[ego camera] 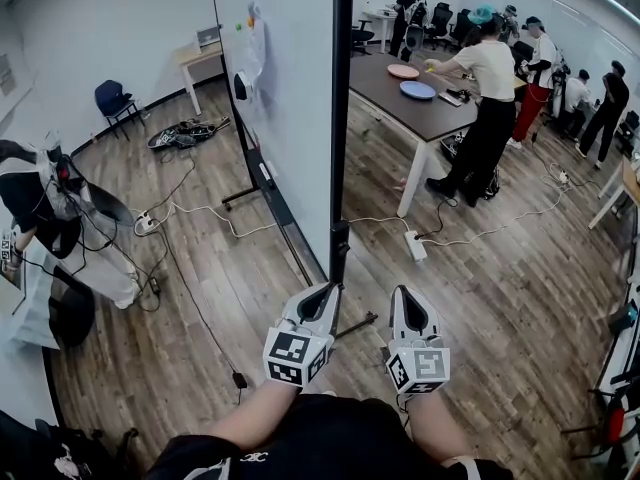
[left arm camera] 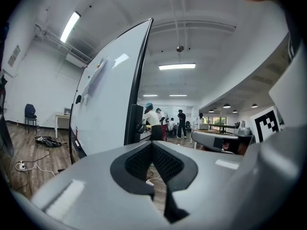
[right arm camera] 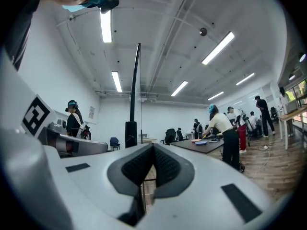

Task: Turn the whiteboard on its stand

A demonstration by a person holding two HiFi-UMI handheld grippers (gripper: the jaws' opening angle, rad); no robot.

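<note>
One whiteboard (ego camera: 280, 118) stands edge-on on the floor (ego camera: 500, 298), its post (ego camera: 341, 118) just beside the left gripper (ego camera: 327, 290), the right gripper (ego camera: 405, 294) alongside, both with jaws pressed together, while two plates, pink (ego camera: 403, 71) and blue (ego camera: 417, 90), lie at the table's (ego camera: 400, 113) far end.

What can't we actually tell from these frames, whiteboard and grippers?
- Whiteboard top: cut off by the head view's upper edge.
- Its right face: board seen edge-on in head and right gripper views.
- Whether left gripper touches the black frame: tips overlap it in head view; gripper body blocks its own view.
- Items stuck on the board: too small.
</note>
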